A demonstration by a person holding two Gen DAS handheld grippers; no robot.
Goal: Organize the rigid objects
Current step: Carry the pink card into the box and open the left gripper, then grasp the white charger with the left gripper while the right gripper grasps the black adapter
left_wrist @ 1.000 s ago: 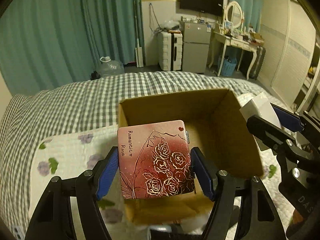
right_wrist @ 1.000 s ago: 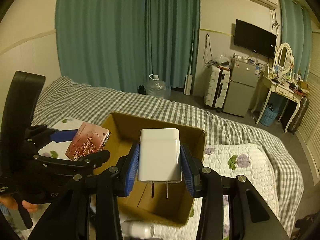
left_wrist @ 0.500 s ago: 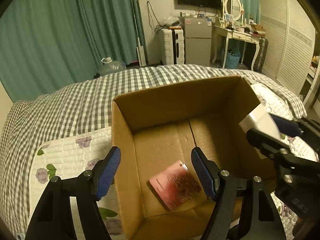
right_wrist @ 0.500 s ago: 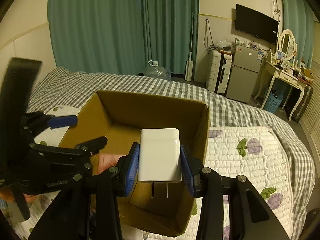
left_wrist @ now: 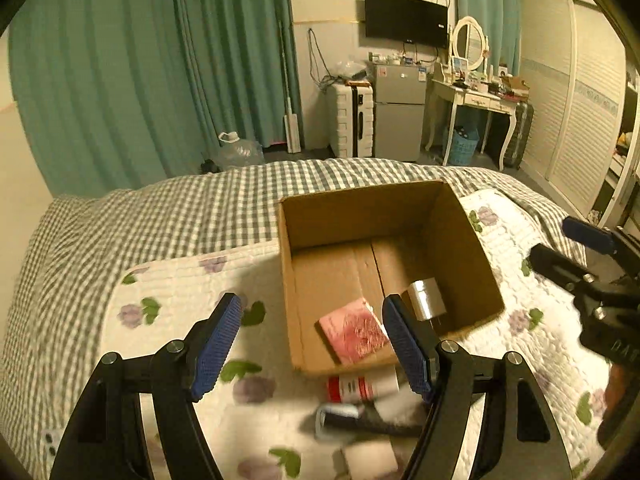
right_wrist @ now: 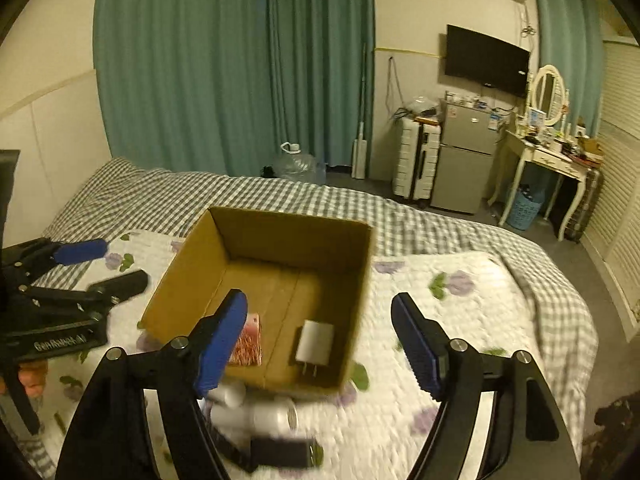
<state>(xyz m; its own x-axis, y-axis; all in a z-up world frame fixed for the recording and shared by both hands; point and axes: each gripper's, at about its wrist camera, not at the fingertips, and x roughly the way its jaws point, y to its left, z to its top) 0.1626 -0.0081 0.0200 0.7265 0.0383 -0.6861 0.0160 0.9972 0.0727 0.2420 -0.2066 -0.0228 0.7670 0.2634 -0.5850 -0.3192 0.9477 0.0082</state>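
An open cardboard box (left_wrist: 464, 240) (right_wrist: 256, 224) stands on the bed. Inside it lie a pink rose-printed case (left_wrist: 354, 330) (right_wrist: 248, 340) and a white plug charger (left_wrist: 426, 300) (right_wrist: 315, 342). My left gripper (left_wrist: 312, 344) is open and empty, above the box's near left corner. My right gripper (right_wrist: 320, 340) is open and empty, above the box's near side. Each gripper shows in the other's view, the right one (left_wrist: 580, 256) and the left one (right_wrist: 92, 268). In front of the box lie a white bottle with a red label (left_wrist: 360, 386) (right_wrist: 260, 416), a dark object (left_wrist: 340, 420) (right_wrist: 280, 452) and a white block (left_wrist: 370, 458).
The bed has a grey checked cover (left_wrist: 160, 216) and a white flowered quilt (right_wrist: 460, 300). Beyond the bed are teal curtains, a water jug (left_wrist: 240, 152), a white suitcase (left_wrist: 350, 120), a small fridge (right_wrist: 464, 168) and a dressing table (right_wrist: 540, 160).
Both grippers opened and let go. The pink case dropped into the box first, then the white charger. Both grippers have drawn back, and small items in front of the box came into view.
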